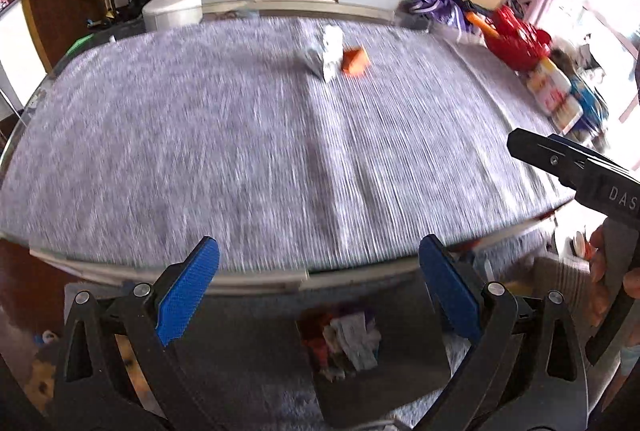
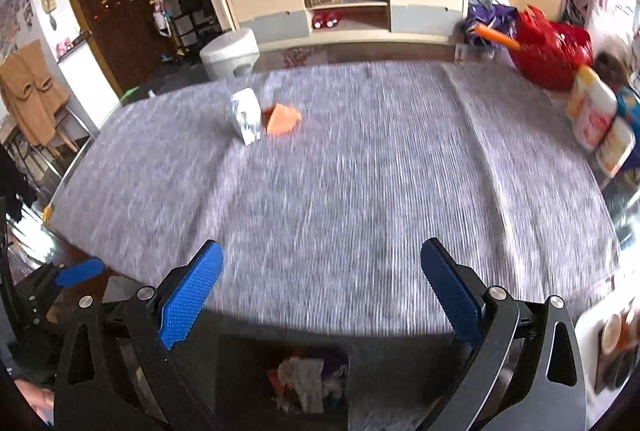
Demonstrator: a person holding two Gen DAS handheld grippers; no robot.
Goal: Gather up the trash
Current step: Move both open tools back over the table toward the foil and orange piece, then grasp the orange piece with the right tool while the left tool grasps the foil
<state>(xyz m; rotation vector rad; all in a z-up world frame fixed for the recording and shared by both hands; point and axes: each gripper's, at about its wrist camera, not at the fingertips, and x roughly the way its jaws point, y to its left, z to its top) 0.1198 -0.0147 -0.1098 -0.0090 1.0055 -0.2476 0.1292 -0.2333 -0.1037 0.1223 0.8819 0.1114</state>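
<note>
A crumpled white-and-grey wrapper (image 1: pixel 326 55) and an orange paper scrap (image 1: pixel 355 61) lie together far out on the grey tablecloth (image 1: pixel 240 151). They show in the right wrist view too, the wrapper (image 2: pixel 246 115) left of the orange scrap (image 2: pixel 282 119). A dark bin (image 1: pixel 376 351) with crumpled trash inside stands on the floor below the table's near edge; it also shows in the right wrist view (image 2: pixel 304 383). My left gripper (image 1: pixel 318 271) is open and empty above the bin. My right gripper (image 2: pixel 322 273) is open and empty at the table's near edge.
A red bag (image 2: pixel 548 47), bottles (image 2: pixel 592 111) and packages crowd the table's right side. A white round bin (image 2: pixel 230 51) and a low cabinet (image 2: pixel 348 11) stand beyond the table. The right gripper's body (image 1: pixel 580 171) juts in at the right of the left wrist view.
</note>
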